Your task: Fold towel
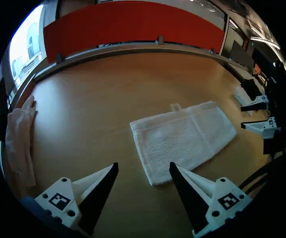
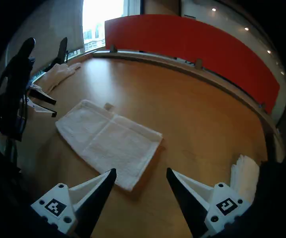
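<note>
Left gripper view shows the wooden table (image 1: pixel 95 99), with the folded white towel (image 1: pixel 182 137) lying flat near its middle. The left gripper (image 1: pixel 143 164) hangs open and empty by the towel's near edge; the right gripper (image 2: pixel 141 170) is likewise spread and empty.

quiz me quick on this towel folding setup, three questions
1. True or false: the left gripper is open.
2. Multiple choice: the white towel on the wooden table is A) lying flat, B) rolled into a tube, C) bunched in a heap.
3. Fill in: the partition behind the table is ___ in colour.

Key: 1 true; 2 A; 3 red.
</note>
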